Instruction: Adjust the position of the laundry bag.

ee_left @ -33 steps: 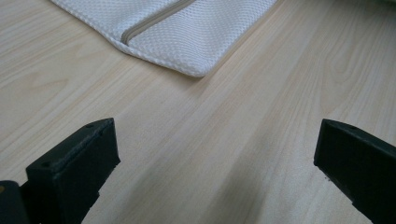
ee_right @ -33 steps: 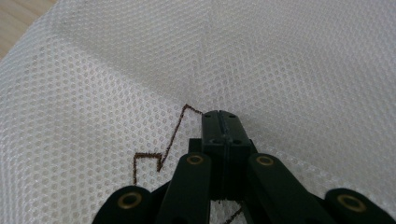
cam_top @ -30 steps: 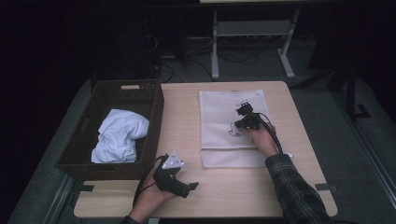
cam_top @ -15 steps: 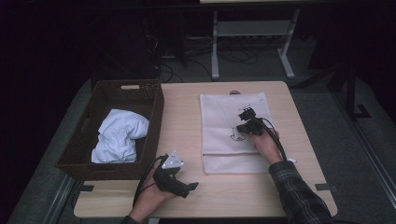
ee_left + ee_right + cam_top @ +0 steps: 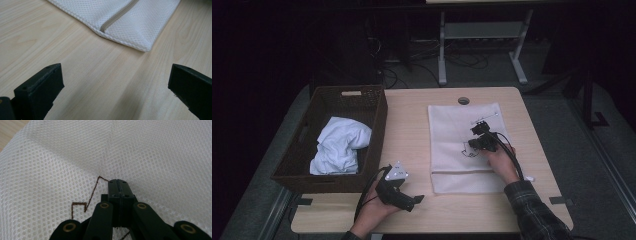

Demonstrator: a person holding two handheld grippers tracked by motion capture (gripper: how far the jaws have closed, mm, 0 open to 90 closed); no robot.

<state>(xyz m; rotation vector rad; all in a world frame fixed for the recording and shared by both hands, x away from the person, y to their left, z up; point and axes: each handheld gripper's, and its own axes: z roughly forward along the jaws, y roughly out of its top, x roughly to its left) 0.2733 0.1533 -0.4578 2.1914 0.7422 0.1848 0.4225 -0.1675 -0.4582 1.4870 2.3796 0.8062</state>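
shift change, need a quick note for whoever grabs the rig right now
Right hand-held gripper: jaws shut, tips down on the white mesh laundry bag, possibly pinching its top layer; I cannot tell for sure.
Left hand-held gripper: jaws open, holding nothing, low over the table near the bag's zipper corner.
The bag lies flat on the table, zipper closed at the corner that shows. The white garment sits in the wicker basket.
Done: nothing moved into the bag yet.
Left, probably: open the bag, load the garment.

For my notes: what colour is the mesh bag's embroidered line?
Brown, on the white mesh bag; clearest in the right gripper view.
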